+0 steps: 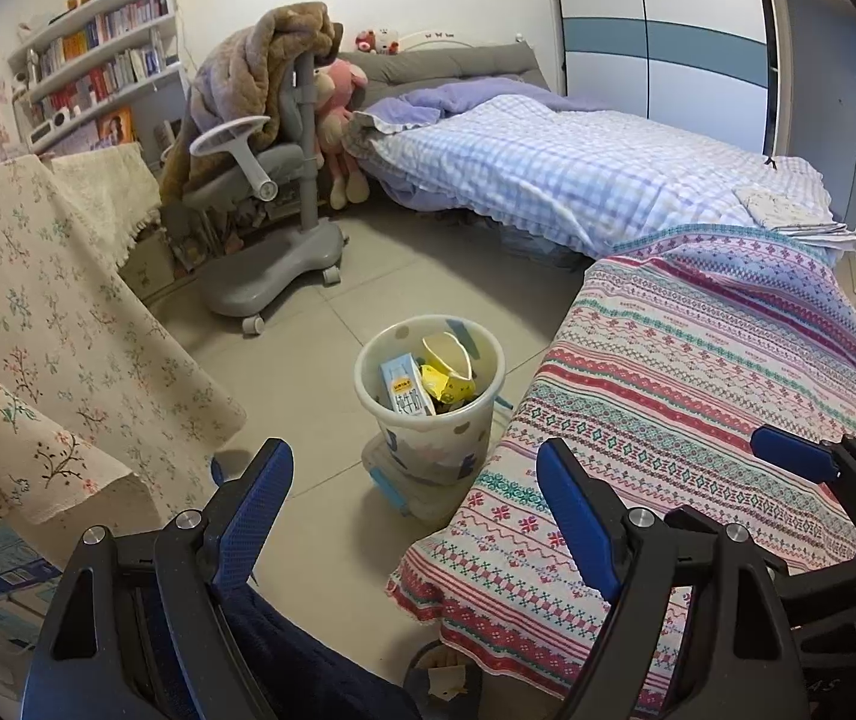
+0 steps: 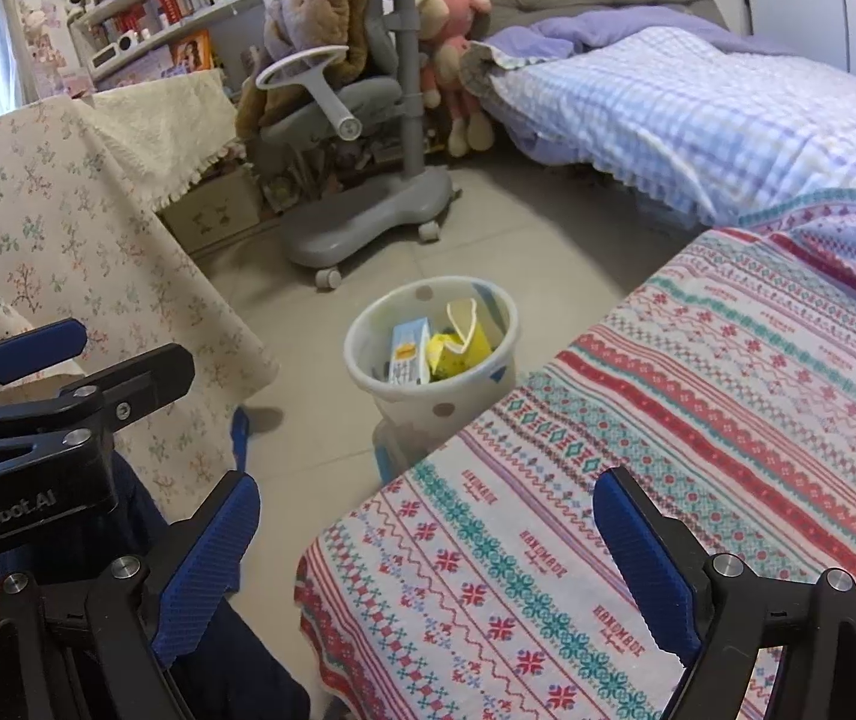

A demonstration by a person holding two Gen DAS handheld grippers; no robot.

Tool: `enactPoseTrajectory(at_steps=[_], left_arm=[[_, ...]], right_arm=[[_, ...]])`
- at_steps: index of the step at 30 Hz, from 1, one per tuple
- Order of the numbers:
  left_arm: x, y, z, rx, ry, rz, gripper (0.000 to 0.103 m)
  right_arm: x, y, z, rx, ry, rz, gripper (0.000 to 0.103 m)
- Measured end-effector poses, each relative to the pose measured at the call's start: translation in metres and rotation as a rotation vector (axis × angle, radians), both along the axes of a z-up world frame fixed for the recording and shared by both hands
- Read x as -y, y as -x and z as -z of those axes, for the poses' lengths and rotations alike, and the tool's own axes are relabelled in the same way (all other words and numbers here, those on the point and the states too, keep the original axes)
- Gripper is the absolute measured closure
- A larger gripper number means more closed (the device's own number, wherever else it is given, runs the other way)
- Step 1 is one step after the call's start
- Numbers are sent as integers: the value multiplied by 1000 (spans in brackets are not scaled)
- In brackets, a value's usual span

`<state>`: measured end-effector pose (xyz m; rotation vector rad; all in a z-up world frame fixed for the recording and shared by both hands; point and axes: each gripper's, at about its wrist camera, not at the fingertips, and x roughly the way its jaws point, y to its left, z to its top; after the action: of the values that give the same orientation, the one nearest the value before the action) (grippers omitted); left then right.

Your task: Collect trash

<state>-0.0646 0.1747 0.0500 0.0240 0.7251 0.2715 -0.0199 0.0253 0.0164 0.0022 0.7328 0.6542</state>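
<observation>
Judging from the bin (image 1: 430,387), which stands on the tiled floor (image 1: 308,324) between the floral-draped table (image 1: 38,324) and the patterned cloth surface (image 1: 698,396), we take the collecting to be nearly finished or between pieces. Inside lie a blue milk carton (image 1: 407,387), a yellow wrapper (image 1: 446,384) and a pale cup (image 1: 446,354). We hold the left gripper (image 1: 413,516) spread wide with nothing in it; the right gripper (image 2: 428,546) is equally splayed and bare above the cloth. Our next move calls for finding another piece, and none is plain here. Something pale lies at the bottom edge of the left view, cut off. A clear lidded box (image 1: 404,480) under the bin is half hidden.
</observation>
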Motion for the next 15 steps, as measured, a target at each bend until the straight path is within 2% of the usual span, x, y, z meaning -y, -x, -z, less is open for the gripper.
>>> enactPoseTrajectory(at_steps=[15], left_arm=[[9, 2, 1, -8, -5, 20, 17]], right_arm=[[4, 0, 1, -1, -3, 15, 9]])
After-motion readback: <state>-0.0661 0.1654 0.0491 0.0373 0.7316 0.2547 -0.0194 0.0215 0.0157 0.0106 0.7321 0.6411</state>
